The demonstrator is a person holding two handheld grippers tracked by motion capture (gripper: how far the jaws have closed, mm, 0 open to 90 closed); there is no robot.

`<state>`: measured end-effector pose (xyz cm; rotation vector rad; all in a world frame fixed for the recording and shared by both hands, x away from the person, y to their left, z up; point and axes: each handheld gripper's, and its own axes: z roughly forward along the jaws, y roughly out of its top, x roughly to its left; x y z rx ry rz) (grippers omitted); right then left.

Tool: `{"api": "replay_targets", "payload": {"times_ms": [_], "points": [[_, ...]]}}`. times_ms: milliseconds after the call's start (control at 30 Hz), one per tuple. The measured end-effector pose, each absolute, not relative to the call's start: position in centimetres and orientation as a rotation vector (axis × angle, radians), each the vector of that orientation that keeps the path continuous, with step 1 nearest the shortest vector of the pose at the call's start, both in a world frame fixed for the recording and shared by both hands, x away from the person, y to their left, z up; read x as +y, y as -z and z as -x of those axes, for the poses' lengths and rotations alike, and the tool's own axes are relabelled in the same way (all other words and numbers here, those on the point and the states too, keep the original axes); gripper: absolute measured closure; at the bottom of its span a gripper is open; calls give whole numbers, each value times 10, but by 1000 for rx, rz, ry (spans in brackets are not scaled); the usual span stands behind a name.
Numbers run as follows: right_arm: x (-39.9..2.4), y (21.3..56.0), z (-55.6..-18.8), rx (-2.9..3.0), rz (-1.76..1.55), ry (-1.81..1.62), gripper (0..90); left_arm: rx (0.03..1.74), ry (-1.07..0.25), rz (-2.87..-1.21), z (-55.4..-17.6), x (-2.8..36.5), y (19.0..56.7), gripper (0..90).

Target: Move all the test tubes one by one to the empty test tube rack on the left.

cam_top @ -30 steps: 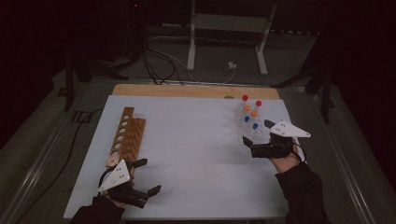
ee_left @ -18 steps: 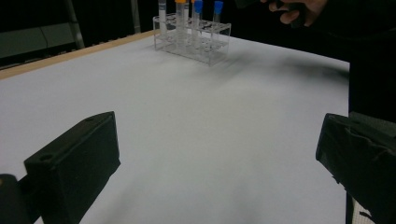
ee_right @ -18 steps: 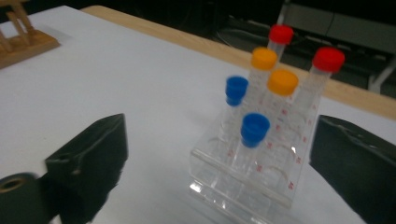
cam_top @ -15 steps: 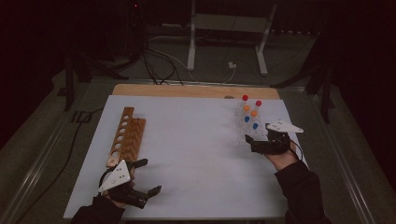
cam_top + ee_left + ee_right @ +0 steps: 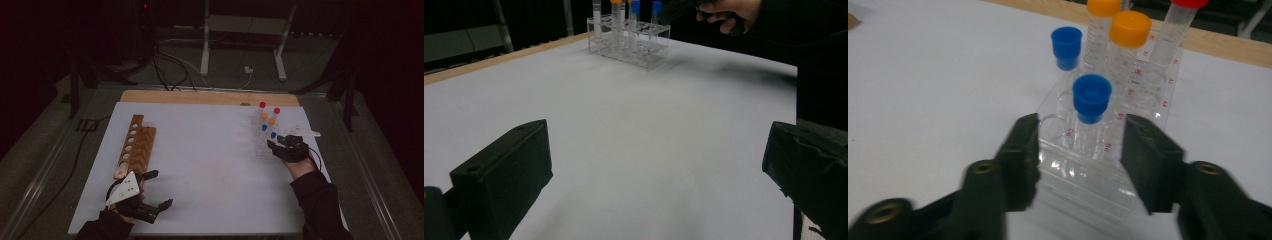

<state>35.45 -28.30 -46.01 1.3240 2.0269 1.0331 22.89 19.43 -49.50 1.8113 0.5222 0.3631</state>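
A clear tube rack [image 5: 261, 146] stands at the right of the white mat [image 5: 210, 160], holding several tubes with red, orange and blue caps. My right gripper [image 5: 274, 146] sits at its near end. In the right gripper view its jaws have just been closing and stand either side of the rack's [image 5: 1088, 185] near end, with the front blue-capped tube [image 5: 1091, 97] between them; the pads are not seen to press. My left gripper [image 5: 161, 189] rests open at the mat's front left, nothing between its jaws [image 5: 659, 175].
A wooden rack [image 5: 135, 145] with a row of round holes lies at the left of the mat, just beyond my left gripper. A wooden strip [image 5: 210, 97] borders the mat's far edge. Cables and a metal stand lie behind the table.
My right gripper has dropped and moved in to the rack's near end, and its jaws have narrowed around it. The left gripper has stayed put.
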Motion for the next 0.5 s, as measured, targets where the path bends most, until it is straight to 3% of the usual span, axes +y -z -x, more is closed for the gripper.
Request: {"api": "replay_targets", "payload": {"times_ms": [167, 500], "points": [[-282, 463, -360, 2049, -1348, -996, 626, 522, -363, -1812, -229, 194, 495, 4], [-282, 463, -366, 2050, -1371, -1019, 672, 523, -363, -1813, -229, 194, 495, 4]]}}
